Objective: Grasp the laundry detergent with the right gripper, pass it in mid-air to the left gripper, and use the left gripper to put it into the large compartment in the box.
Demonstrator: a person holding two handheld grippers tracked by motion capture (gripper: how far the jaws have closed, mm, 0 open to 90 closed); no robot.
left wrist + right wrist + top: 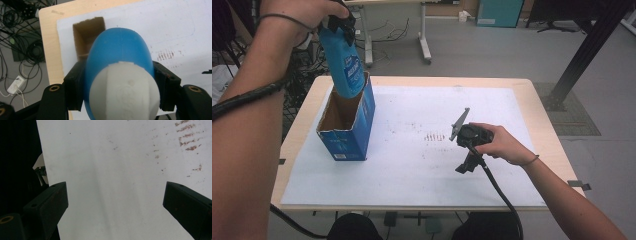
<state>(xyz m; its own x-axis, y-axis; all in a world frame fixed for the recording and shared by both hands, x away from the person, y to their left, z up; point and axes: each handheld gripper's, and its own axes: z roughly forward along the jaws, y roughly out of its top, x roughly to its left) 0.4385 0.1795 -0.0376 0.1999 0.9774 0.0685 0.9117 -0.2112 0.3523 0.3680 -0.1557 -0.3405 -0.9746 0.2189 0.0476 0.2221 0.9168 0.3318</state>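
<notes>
At upper left the left gripper (343, 26) pinches the bottle (343, 62) partway inside the box (346, 131) (release remains), while the right gripper (115, 202) rests with jaws spread.

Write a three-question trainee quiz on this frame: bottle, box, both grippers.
1. True or false: the left gripper is shut on the blue bottle.
2. Where is the bottle's lower end? A) flat on the white sheet B) at the open top of the blue carton C) lying beside the carton
3. What do the jaws of the right gripper hold?

Key:
1. True; both pads press its sides.
2. B
3. Nothing; they stand open over the white sheet.
</notes>
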